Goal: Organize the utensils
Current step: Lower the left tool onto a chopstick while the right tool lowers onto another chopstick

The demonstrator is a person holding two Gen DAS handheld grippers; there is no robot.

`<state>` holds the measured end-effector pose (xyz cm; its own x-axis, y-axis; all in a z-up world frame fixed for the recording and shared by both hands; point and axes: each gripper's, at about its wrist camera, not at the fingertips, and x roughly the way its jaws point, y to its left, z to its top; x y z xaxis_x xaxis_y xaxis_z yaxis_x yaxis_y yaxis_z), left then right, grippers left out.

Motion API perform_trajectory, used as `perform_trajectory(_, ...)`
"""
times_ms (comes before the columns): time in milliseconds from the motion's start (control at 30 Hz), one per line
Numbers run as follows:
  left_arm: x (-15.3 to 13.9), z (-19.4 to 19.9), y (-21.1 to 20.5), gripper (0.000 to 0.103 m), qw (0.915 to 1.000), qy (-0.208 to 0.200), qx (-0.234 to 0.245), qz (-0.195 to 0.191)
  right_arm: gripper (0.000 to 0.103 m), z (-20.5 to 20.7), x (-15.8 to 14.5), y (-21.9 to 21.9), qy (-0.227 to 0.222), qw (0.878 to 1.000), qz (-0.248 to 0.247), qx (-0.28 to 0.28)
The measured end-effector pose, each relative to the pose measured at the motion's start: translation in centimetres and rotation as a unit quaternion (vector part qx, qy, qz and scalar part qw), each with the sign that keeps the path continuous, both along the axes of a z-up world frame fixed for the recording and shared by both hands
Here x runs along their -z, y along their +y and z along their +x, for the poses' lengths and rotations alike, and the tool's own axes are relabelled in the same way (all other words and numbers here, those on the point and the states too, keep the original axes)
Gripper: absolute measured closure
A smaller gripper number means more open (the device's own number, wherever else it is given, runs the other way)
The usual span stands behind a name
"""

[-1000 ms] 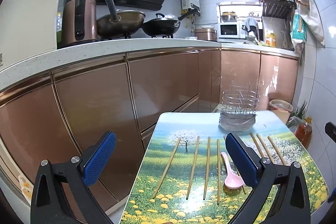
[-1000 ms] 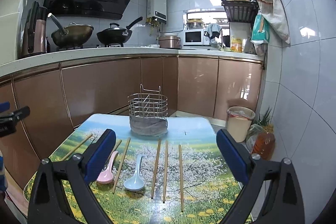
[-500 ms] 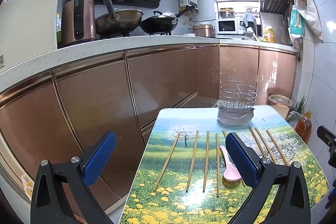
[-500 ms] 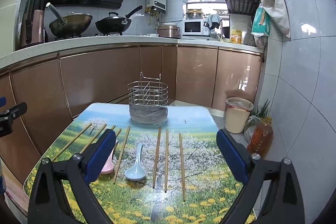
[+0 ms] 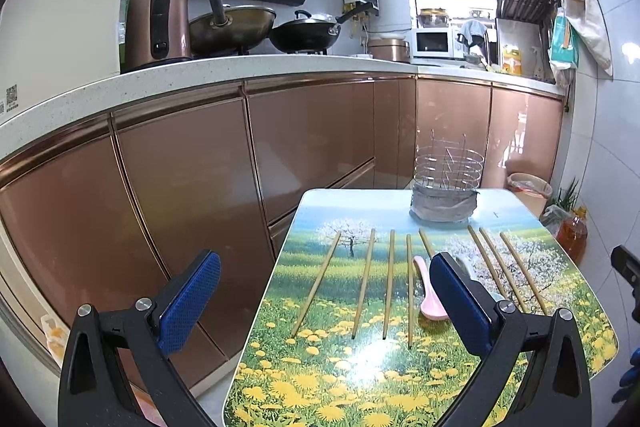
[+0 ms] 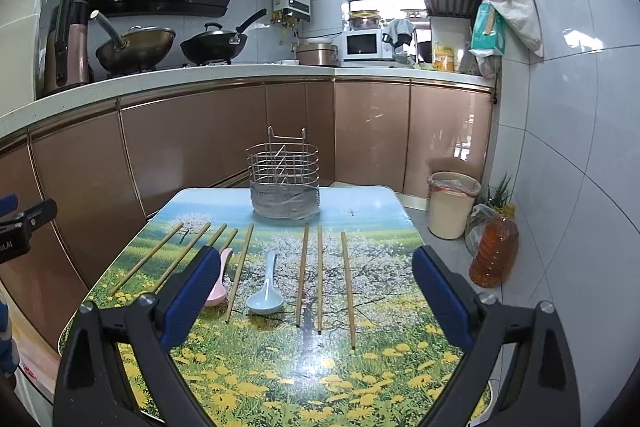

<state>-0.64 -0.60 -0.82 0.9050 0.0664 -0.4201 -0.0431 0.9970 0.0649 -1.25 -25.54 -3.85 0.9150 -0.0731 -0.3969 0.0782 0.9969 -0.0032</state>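
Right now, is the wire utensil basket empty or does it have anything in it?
Empty, as far as visible: the wire basket shows only its dividers, while chopsticks and spoons lie on the table.

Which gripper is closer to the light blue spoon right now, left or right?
Right. The light blue spoon lies on the table between the right gripper's open jaws, just ahead. The left gripper hangs over the table's left edge, farther away, jaws open.
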Motion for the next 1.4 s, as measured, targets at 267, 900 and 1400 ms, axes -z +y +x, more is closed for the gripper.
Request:
perform_trajectory(267,1.1,1.7,-0.7,0.000,0.9996,0.026,0.003,0.003,0.006,1.1,0.9,-1.3,0.018,1.000,0.020,0.011)
perform_trajectory(900,3.7,14.4,3.6,0.002,0.9836,0.175,0.035,-0.027,0.007,12.1,2.6,-4.8,0.105,0.994,0.010,-0.008)
perform_trajectory(1400,9.9,30.2,-3.9,0.057,0.9137,0.363,0.162,-0.083,0.075,25.2,7.3,-8.4,0.275,0.955,0.079,-0.075)
